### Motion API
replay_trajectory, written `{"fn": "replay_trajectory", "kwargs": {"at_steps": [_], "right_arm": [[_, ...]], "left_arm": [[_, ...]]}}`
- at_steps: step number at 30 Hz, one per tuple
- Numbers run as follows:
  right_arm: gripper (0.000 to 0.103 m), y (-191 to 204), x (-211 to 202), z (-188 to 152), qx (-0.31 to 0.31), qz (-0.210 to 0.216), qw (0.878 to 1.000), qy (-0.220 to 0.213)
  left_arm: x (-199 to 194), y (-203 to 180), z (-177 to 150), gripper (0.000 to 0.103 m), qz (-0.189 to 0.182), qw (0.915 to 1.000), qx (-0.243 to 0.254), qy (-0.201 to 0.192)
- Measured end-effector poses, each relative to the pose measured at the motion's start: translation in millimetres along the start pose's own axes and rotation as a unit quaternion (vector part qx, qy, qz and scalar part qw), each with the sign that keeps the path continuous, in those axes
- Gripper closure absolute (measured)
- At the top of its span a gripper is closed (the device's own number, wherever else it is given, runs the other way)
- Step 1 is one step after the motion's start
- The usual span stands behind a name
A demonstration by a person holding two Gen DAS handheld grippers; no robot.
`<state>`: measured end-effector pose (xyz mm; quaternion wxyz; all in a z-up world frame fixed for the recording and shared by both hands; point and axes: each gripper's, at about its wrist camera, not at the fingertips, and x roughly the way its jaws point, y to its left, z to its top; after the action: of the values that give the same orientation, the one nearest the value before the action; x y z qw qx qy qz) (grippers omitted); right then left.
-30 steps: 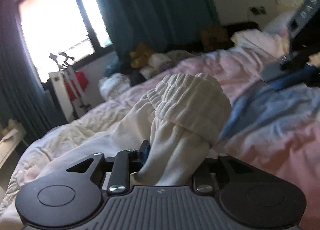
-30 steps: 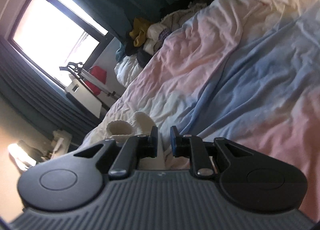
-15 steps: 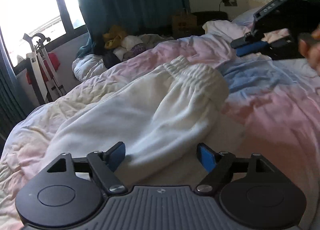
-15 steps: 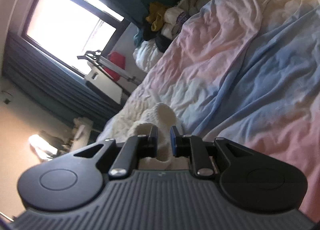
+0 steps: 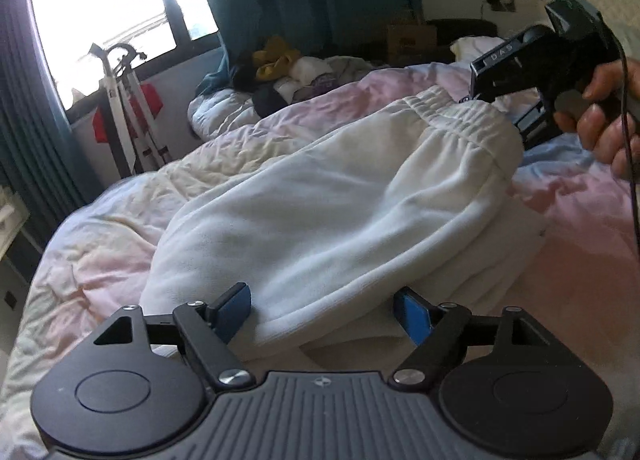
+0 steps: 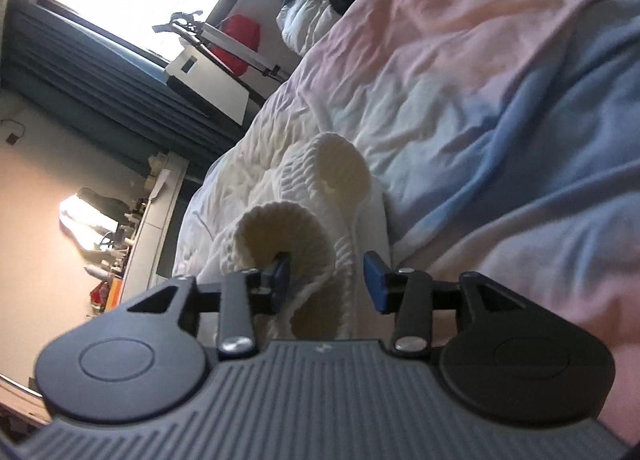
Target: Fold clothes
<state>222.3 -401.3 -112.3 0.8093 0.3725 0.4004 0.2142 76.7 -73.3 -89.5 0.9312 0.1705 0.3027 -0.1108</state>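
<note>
The white sweatpants [image 5: 328, 196] lie folded on the pastel duvet [image 5: 580, 220], with the elastic waistband [image 5: 460, 120] at the far end and the folded edge nearest my left tongs [image 5: 322, 312]. I judge that the fold has just been laid down and both tools are now letting go.

**Left tongs.** The jaws stand wide and released. The folded edge sits between and just beyond the blue pads [image 5: 414, 314], but neither pad presses on it. I hold the tool low and angled down at the cloth so the edge can settle flat without being dragged.

**Right tongs.** In the right wrist view, my right tongs [image 6: 326, 278] are opening. The ribbed cuffs [image 6: 288, 228] of the two legs lie between the jaws; the left pad is close against one cuff, the right pad stands clear. No clamp remains on the fabric. In the left wrist view, the same tool [image 5: 520, 72] sits at the waistband end, carried by my right hand [image 5: 604, 108]. I keep it there so that end stays stacked while the grip comes off.

**Change from one second ago.**
- The left jaws were clenched on a raised bundle of the pants; now they are spread and the garment lies down on the bed.
- The right jaws were nearly closed on cloth; now they are parting.
- The right tool has come closer to the waistband.
</note>
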Motion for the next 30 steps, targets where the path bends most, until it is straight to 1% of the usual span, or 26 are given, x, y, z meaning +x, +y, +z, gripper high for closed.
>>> {"fn": "replay_trajectory", "kwargs": {"at_steps": [2, 3, 4, 9, 12, 13, 14, 16, 19, 22, 25, 27, 30], "right_arm": [[0.055, -2.5, 6.6, 3.6, -0.005, 0.000, 1.000, -0.007], [0.053, -3.2, 9.2, 4.6, -0.008, -0.006, 1.000, -0.019], [0.053, -3.0, 13.1, 4.9, -0.013, -0.004, 1.000, -0.028], [0.053, -5.6, 31.7, 8.9, -0.019, 0.035, 0.998, -0.047], [0.053, -5.7, 36.5, 9.7, -0.021, 0.044, 0.997, -0.056], [0.057, -5.5, 37.2, 9.1, -0.021, 0.046, 0.997, -0.059], [0.057, -4.6, 37.3, 8.5, -0.021, 0.047, 0.997, -0.063], [0.066, -1.4, 35.8, 7.7, -0.023, 0.045, 0.996, -0.069], [0.074, 7.6, 34.5, 3.4, -0.036, 0.011, 0.996, -0.084], [0.079, 15.3, 31.5, -2.7, -0.048, 0.000, 0.993, -0.106], [0.083, 22.7, 25.6, -6.3, -0.053, 0.002, 0.990, -0.130], [0.084, 28.4, 18.5, -7.2, -0.053, 0.011, 0.987, -0.149], [0.085, 38.8, 2.0, -8.8, -0.065, 0.031, 0.979, -0.189]], "left_arm": [[7.4, 0.2, 0.2, 0.023, -0.001, 1.0000, -0.003, 0.007], [10.0, -0.6, -0.1, 0.023, 0.000, 1.0000, -0.002, 0.009], [12.0, -1.8, -0.4, 0.022, 0.003, 1.0000, 0.002, 0.009], [18.2, 3.0, -2.0, 0.021, -0.006, 0.9999, -0.004, 0.011], [18.5, 4.7, -2.9, 0.021, -0.009, 0.9999, -0.005, 0.009], [18.2, 5.3, -3.0, 0.021, -0.010, 0.9999, -0.006, 0.008], [17.7, 5.9, -3.0, 0.021, -0.011, 0.9999, -0.008, 0.008], [16.4, 7.3, -2.9, 0.021, -0.015, 0.9998, -0.012, 0.007], [13.4, 8.4, -2.2, 0.021, -0.018, 0.9996, -0.021, 0.006], [9.9, 9.8, -2.9, 0.021, -0.021, 0.9993, -0.030, -0.001], [4.5, 14.2, -3.1, 0.021, -0.028, 0.9985, -0.044, -0.014], [0.0, 16.1, -2.9, 0.021, -0.029, 0.9979, -0.053, -0.024], [-6.8, 14.7, -2.3, 0.021, -0.023, 0.9974, -0.055, -0.039]]}}
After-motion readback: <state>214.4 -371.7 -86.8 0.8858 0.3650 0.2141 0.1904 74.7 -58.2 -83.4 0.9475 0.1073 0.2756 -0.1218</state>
